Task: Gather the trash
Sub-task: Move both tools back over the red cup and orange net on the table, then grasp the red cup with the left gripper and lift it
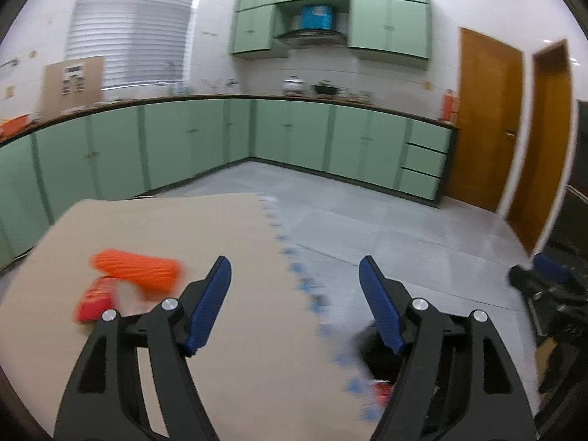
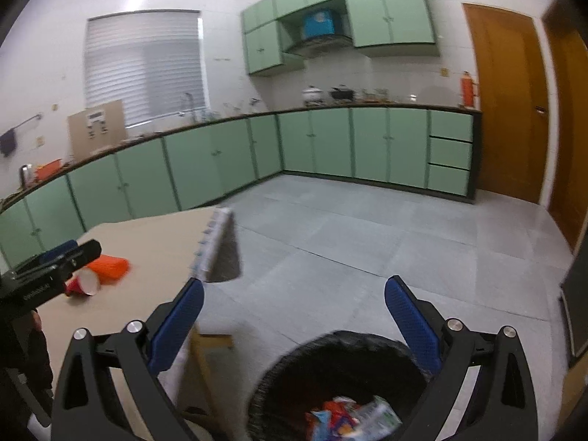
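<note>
Trash: two pieces, an orange wrapper (image 2: 108,266) and a red cup (image 2: 82,283), are seen near the table's (image 2: 161,242) left edge. Several wrappers are held in the black bin (image 2: 294,367). Both the left gripper (image 1: 294,305) and right gripper (image 2: 294,323) are spread wide, nothing gripped.

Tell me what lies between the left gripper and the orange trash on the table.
Nothing but bare tan tabletop. In the left wrist view the left gripper is open, and the orange ribbed piece and red cup sit left of its fingers.

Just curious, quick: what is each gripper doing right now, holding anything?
Left gripper: open, holding nothing.
Right gripper: open, holding nothing, above the trash bin.
</note>
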`<state>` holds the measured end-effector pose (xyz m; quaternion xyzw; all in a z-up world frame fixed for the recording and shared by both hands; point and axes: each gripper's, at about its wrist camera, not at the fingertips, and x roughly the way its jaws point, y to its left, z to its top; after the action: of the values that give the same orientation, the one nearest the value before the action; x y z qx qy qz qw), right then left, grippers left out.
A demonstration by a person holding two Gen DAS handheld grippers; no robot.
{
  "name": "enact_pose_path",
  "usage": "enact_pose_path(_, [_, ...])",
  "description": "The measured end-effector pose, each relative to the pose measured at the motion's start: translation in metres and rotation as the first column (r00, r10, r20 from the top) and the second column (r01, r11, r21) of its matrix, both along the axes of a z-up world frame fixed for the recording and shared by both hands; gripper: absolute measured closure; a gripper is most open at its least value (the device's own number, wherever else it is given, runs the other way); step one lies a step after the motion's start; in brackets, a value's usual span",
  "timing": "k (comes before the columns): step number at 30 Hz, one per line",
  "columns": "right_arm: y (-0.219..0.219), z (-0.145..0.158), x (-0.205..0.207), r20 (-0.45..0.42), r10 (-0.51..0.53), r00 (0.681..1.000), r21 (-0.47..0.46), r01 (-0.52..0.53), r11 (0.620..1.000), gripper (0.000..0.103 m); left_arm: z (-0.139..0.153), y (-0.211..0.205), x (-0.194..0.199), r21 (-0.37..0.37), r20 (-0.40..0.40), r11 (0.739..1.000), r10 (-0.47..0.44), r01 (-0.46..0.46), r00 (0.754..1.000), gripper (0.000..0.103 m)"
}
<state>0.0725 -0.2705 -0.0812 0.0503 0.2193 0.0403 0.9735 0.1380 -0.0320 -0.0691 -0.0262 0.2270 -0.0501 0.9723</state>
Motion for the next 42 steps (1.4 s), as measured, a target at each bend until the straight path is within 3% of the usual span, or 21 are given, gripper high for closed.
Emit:
enact_pose_path(7, [0.073,-0.002,0.027,0.001,0.111,0.994,0.021,-0.111,0.994,0.006,-0.003,0.082,-0.003,0.036,-0.014,0.984,0.173,-0.172,0.985,0.033])
enact_pose_path(13, [0.132,-0.006,0.049,-0.010,0.194,0.981,0.013,-0.194,0.981,0.006,-0.010,0.131,0.008,0.054,-0.044,0.967,0.250,-0.248,0.967,0.029])
enact_pose_path(30, [0.205,-0.030,0.104,-0.074,0.265,0.961,0.018,-0.265,0.964,0.006,-0.049,0.184,0.066,0.027,-0.199,0.970,0.243,-0.243,0.949,0.019])
enact_pose_path(40, [0.214,-0.040,0.114,-0.104,0.284,0.953,0.013,-0.284,0.959,0.006,-0.065,0.185,0.087,0.000,-0.291,0.979,0.196,-0.205,0.937,0.020])
enact_pose_path(42, [0.214,-0.040,0.116,-0.105,0.282,0.954,0.013,-0.283,0.959,0.006,-0.070,0.186,0.090,0.008,-0.311,0.978,0.199,-0.207,0.929,0.026])
